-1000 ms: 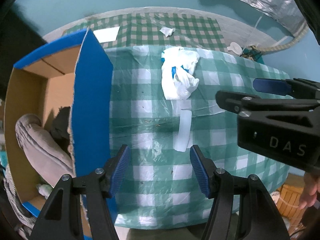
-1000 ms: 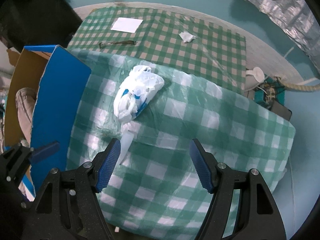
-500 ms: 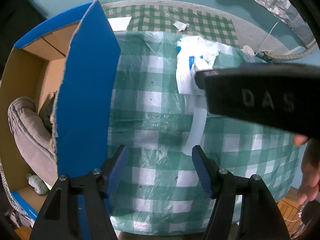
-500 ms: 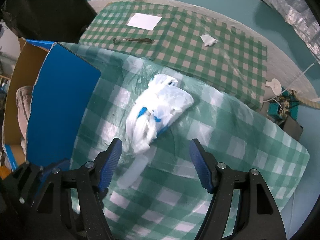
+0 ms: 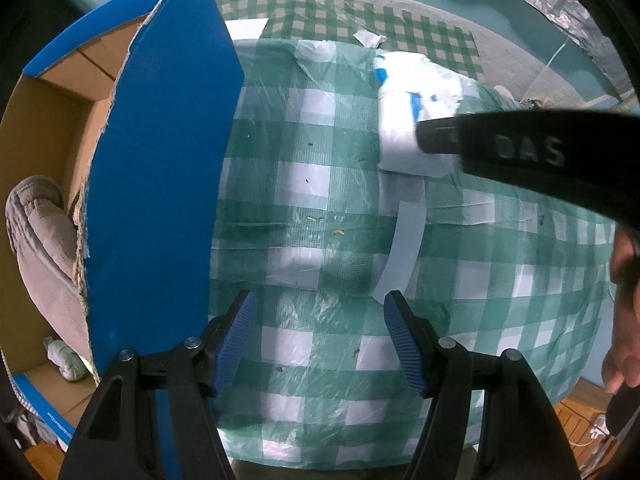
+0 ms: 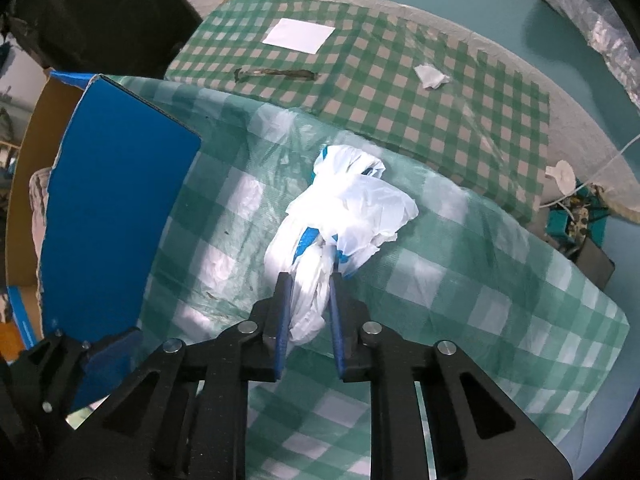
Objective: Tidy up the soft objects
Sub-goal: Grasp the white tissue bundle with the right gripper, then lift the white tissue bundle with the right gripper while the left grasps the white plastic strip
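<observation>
A crumpled white plastic bag with blue print (image 6: pixel 352 208) lies on the green checked tablecloth (image 6: pixel 500 280). My right gripper (image 6: pixel 308 284) is shut on the bag's near end. In the left wrist view the bag (image 5: pixel 404 120) lies at the upper right, partly behind the right gripper's black body (image 5: pixel 532 152). My left gripper (image 5: pixel 320 320) is open and empty above the cloth, beside the blue flap of a cardboard box (image 5: pixel 160 184). A grey soft cloth (image 5: pixel 40 240) lies inside the box.
The box stands at the table's left edge and also shows in the right wrist view (image 6: pixel 116 208). A white paper square (image 6: pixel 300 36), a dark strip (image 6: pixel 276 75) and a crumpled tissue (image 6: pixel 430 76) lie on the far checked cloth. A white tape strip (image 5: pixel 400 256) sticks to the tablecloth.
My right gripper moved forward to the white bag and shut on its near end. My left gripper drifted slightly and stayed open.
</observation>
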`<state>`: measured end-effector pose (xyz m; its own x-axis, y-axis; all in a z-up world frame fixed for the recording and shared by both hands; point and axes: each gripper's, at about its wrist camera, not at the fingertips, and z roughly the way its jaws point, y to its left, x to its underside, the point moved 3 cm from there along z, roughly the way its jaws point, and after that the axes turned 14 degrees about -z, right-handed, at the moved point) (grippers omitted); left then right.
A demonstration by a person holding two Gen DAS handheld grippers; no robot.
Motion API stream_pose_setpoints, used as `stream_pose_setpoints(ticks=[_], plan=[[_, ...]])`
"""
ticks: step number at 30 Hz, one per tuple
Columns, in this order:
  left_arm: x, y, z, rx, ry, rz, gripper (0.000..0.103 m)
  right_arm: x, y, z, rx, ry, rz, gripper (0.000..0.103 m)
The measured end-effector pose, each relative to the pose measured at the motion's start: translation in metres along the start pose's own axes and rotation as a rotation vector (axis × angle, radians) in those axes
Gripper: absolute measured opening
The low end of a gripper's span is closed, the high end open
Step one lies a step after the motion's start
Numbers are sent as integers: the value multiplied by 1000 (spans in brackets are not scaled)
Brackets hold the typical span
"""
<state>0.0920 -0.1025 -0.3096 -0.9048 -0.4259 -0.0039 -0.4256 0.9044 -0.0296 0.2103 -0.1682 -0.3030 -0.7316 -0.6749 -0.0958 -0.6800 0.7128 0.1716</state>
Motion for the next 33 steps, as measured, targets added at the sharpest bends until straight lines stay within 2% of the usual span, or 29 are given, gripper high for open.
stream_pose_setpoints(ticks=[6,12,22,33], plan=[[-5,-6,8,-2,4,7,68,20,-11,-12,24,2,17,15],[-5,-15,14,21,8,25,68,54,-22,-22,40,17,14,15],[-7,-38,32,8,23,91,68,112,-33,-31,67,42,13,15],[-16,-60,56,-35,28,131,68,138,-39,-40,70,20,80,15]])
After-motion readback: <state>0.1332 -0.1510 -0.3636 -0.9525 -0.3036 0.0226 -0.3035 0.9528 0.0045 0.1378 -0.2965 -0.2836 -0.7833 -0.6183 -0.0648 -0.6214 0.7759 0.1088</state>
